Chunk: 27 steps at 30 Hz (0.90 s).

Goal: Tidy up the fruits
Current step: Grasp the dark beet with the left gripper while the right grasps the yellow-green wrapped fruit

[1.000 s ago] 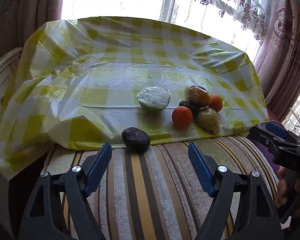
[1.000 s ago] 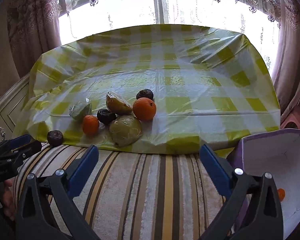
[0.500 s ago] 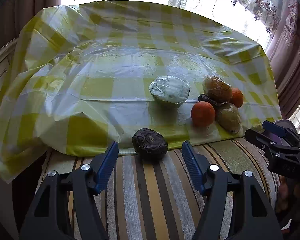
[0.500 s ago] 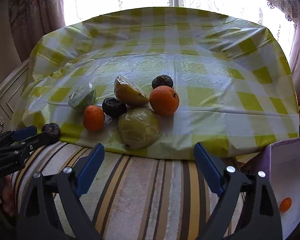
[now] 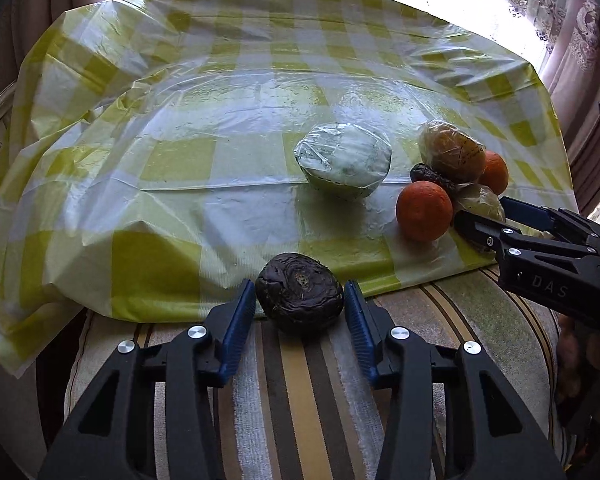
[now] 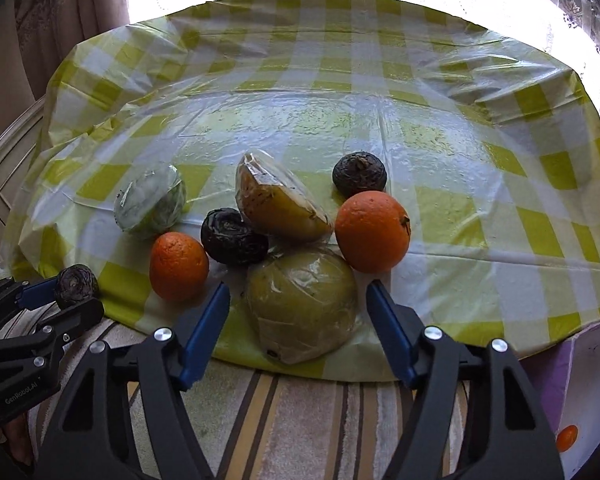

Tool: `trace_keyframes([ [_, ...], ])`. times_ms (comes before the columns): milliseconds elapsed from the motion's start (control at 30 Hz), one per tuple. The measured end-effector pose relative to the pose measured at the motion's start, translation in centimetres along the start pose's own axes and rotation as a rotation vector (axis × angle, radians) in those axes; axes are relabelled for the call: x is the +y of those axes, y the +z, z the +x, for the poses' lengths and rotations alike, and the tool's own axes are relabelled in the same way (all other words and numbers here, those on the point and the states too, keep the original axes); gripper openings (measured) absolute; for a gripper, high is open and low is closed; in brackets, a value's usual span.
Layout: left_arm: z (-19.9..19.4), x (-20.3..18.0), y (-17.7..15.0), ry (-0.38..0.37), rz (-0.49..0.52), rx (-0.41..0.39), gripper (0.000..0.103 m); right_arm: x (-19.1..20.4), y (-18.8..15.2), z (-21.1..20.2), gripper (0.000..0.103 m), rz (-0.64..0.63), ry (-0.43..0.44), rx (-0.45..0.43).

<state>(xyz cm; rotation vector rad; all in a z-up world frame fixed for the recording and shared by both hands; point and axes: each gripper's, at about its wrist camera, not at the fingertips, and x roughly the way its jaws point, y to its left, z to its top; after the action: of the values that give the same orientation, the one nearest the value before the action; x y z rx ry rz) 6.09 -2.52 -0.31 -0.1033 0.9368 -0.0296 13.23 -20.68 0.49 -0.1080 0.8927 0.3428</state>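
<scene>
A dark wrinkled fruit [image 5: 300, 294] lies at the edge of the yellow checked cloth [image 5: 180, 168]. My left gripper [image 5: 299, 300] is closing and its blue pads touch the fruit on both sides. The same grip shows in the right wrist view, where the left gripper [image 6: 76, 294] holds the dark fruit [image 6: 76, 280]. My right gripper [image 6: 297, 292] is closing around a plastic-wrapped green fruit [image 6: 302, 304]. That fruit sits between its jaws, with a gap on each side. Behind it lie two oranges [image 6: 372, 232] [image 6: 179, 266], two more dark fruits [image 6: 234, 236] [image 6: 359, 174] and a wrapped yellow-brown fruit [image 6: 280, 204].
A wrapped pale green fruit [image 5: 344, 164] lies apart, left of the pile. A striped cushion [image 5: 308, 400] runs under both grippers. A purple and white box [image 6: 580, 380] stands at the lower right with a small orange [image 6: 567, 438] inside. Curtains and a bright window lie behind.
Both grippers moved forward and down toward the fruits and narrowed. The left jaws closed onto the dark wrinkled fruit. The right jaws came around the wrapped green fruit.
</scene>
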Motion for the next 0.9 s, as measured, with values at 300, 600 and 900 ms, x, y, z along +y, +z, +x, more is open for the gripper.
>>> trace_keyframes([
  [300,-0.1,0.2,-0.1,-0.022,-0.008,-0.016,0.036,0.1,0.1,0.7,0.061,0.006,-0.018,0.015],
  [600,-0.7,0.5,-0.4,-0.054,-0.031,-0.034,0.036,0.1,-0.2,0.4,0.059,0.008,-0.009,0.015],
  [900,-1.5,0.4,-0.3,-0.053,-0.031,-0.051,0.036,-0.1,-0.9,-1.3,0.059,0.019,0.001,-0.004],
])
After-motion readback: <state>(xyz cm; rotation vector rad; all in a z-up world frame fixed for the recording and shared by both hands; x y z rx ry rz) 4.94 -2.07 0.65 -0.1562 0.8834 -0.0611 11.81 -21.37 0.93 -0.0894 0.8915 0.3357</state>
